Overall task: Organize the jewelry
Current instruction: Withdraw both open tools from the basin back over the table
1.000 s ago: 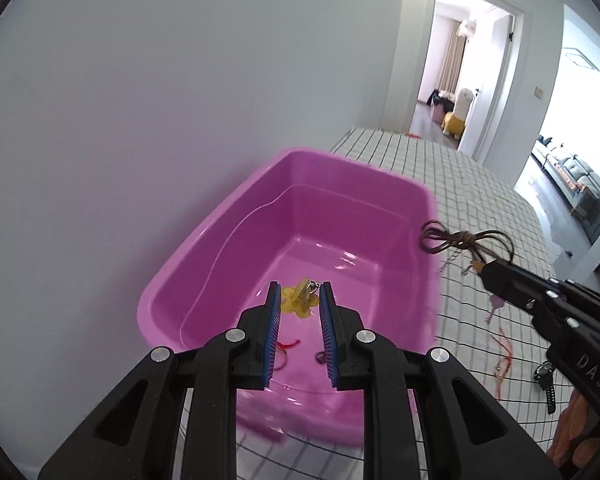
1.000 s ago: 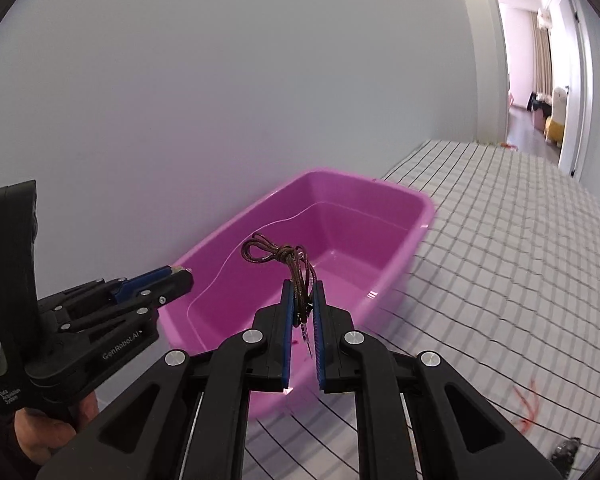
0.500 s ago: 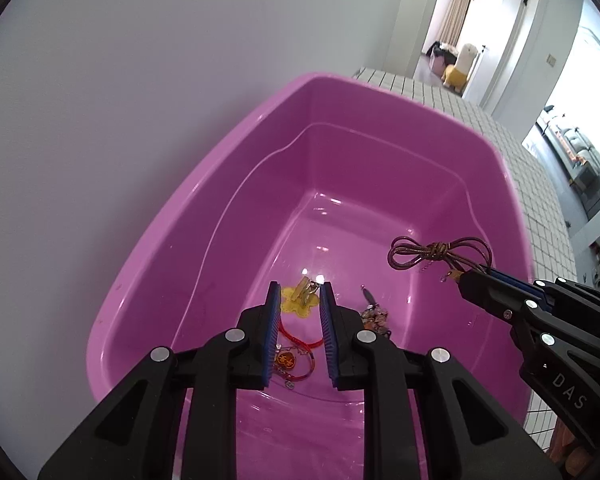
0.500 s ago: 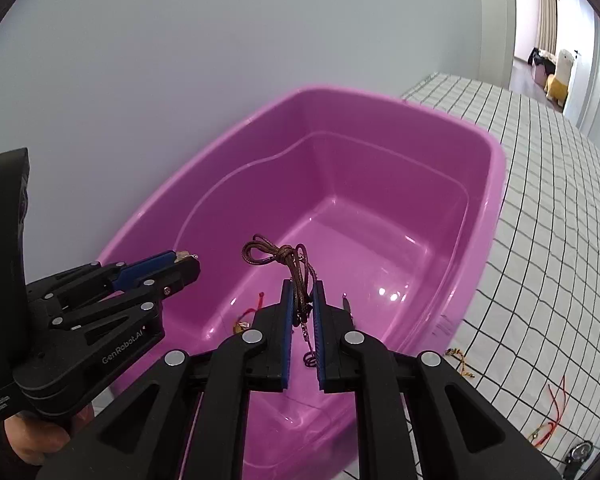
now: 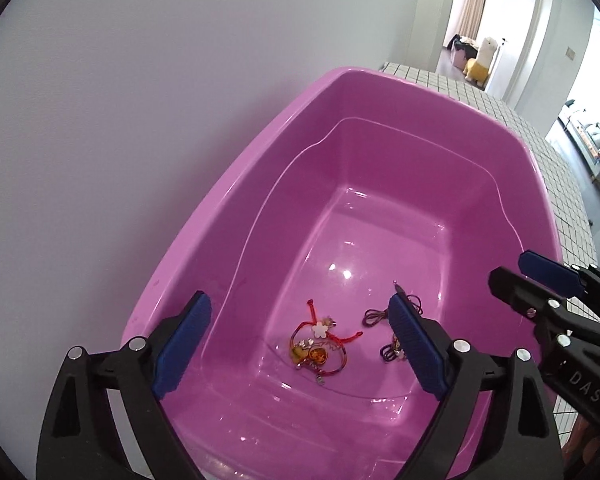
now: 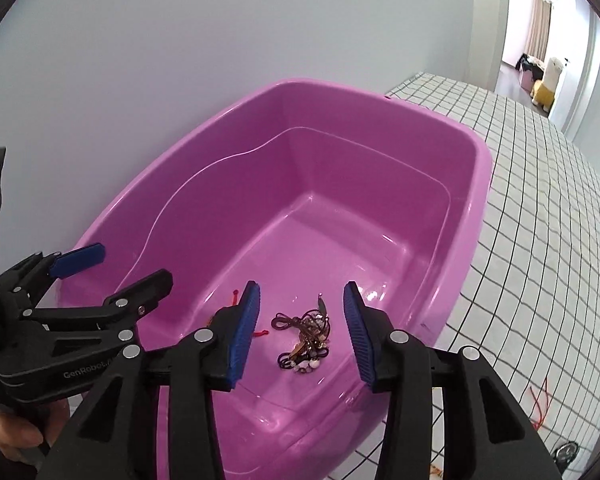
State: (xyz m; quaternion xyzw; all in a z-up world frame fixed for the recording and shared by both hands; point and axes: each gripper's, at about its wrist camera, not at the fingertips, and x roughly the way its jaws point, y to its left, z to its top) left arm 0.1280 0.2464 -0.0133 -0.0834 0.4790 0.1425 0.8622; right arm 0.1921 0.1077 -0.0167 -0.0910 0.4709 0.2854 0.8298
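Hovering both grippers over the pink tub [image 6: 476,184], left gripper [image 5: 300,344] and right gripper [image 6: 300,332] spread wide, empty. Brown cord necklace [image 6: 304,336] and red bracelet [image 5: 320,344] lie apart on the tub floor, likely so they don't tangle.

From my left wrist view I read "DAS" in pale letters on the black body of the right gripper [image 5: 540,280]; from my right wrist view, "GenRobot.A", cut off, on the left gripper [image 6: 116,268] body
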